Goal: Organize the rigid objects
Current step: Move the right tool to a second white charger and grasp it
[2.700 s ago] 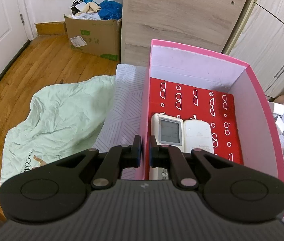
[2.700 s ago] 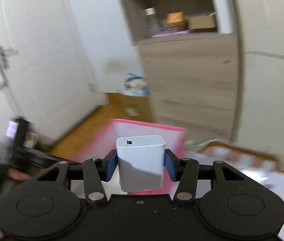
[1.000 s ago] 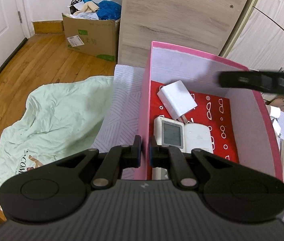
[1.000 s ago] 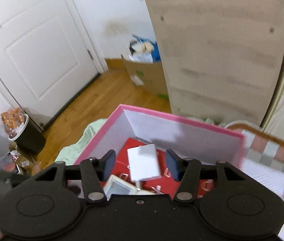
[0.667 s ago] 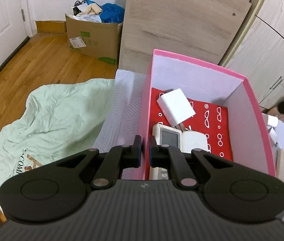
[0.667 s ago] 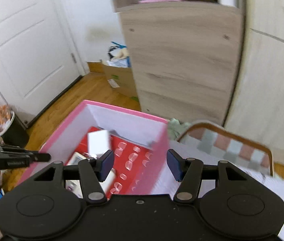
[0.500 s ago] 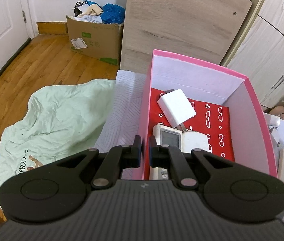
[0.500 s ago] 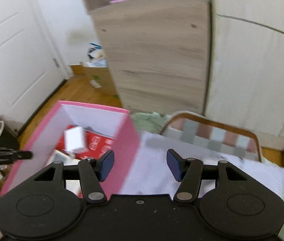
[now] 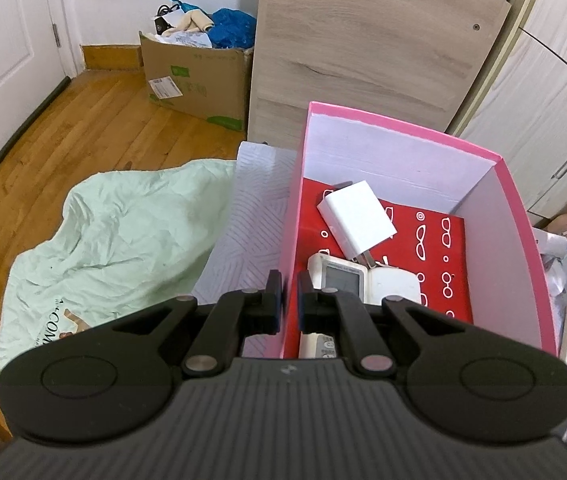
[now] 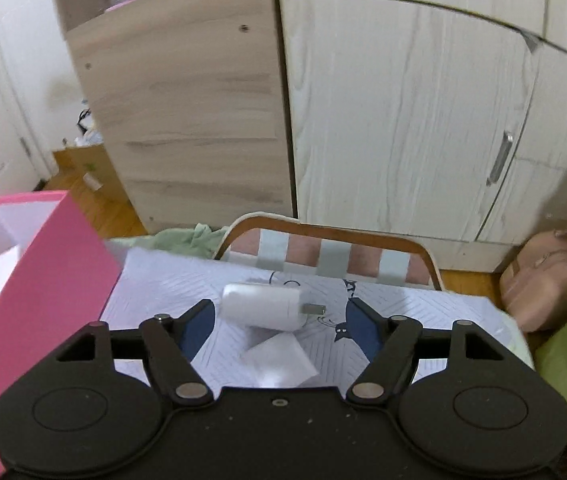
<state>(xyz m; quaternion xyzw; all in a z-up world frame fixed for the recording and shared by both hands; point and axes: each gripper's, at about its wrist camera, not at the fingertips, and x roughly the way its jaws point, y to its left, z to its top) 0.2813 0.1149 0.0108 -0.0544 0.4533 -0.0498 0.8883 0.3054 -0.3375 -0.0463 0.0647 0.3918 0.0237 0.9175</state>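
A pink box point(image 9: 403, 130) with a red patterned floor holds a white charger block point(image 9: 357, 222) and a white device with a grey screen point(image 9: 343, 278). My left gripper point(image 9: 289, 294) is shut on the box's left wall point(image 9: 289, 240). In the right wrist view the pink box point(image 10: 43, 264) is at the left. My right gripper point(image 10: 279, 322) is open, above a white plug adapter point(image 10: 267, 306) and a second white block point(image 10: 279, 360), both lying on a white patterned sheet point(image 10: 403, 312).
A pale green cloth point(image 9: 115, 220) lies left of the box on the wooden floor. A cardboard box point(image 9: 195, 76) and a wooden cabinet point(image 9: 371, 48) stand behind. A checked chair back point(image 10: 331, 256), cupboard doors point(image 10: 403, 120) and a pink bag point(image 10: 551, 276) are ahead of the right gripper.
My right gripper let the white charger block drop into the pink box, then swung right over the white sheet and the plug adapter. My left gripper kept its hold on the box wall.
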